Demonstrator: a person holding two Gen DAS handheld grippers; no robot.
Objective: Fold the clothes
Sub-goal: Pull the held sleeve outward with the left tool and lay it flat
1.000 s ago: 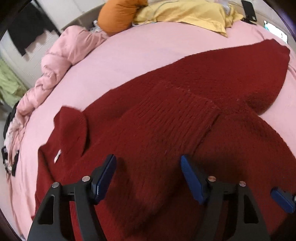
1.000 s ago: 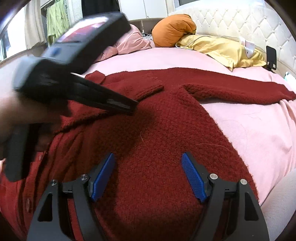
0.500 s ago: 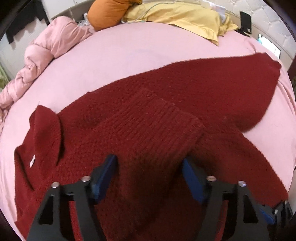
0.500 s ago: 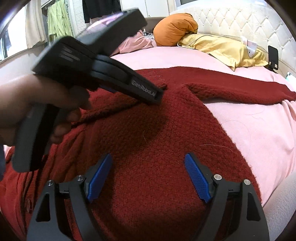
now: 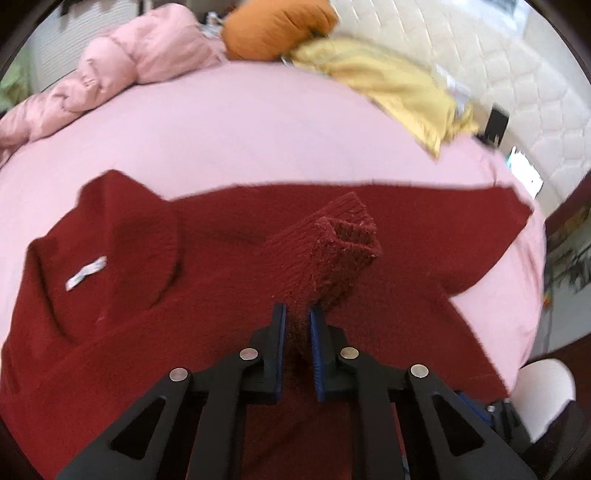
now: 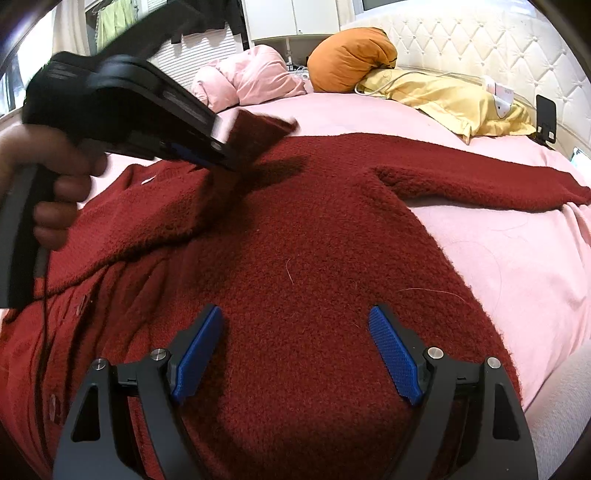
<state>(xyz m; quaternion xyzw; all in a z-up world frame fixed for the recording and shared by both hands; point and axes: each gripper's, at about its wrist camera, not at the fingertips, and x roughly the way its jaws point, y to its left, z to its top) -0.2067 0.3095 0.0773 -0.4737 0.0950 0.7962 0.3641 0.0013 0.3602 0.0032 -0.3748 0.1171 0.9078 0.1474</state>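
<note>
A dark red knit cardigan (image 5: 155, 306) lies spread on the pink bed; its body also fills the right wrist view (image 6: 306, 258), with one sleeve stretched to the right (image 6: 480, 177). My left gripper (image 5: 297, 325) is shut on the ribbed cuff of the other sleeve (image 5: 332, 251) and holds it lifted above the cardigan's body. In the right wrist view the left gripper (image 6: 221, 147) shows at upper left with the cuff (image 6: 258, 129) in it. My right gripper (image 6: 295, 343) is open and empty, just above the cardigan's lower body.
The pink bed sheet (image 5: 240, 129) surrounds the cardigan. A pink duvet (image 5: 122, 70), an orange pillow (image 5: 273, 26) and a yellow cloth (image 5: 388, 85) lie at the head end. A phone on a stand (image 6: 546, 118) is by the quilted headboard. A white object (image 5: 546, 391) sits past the bed's right edge.
My left gripper has closed on the sleeve cuff and lifted it off the cardigan. The right gripper has stayed open and nearly still.
</note>
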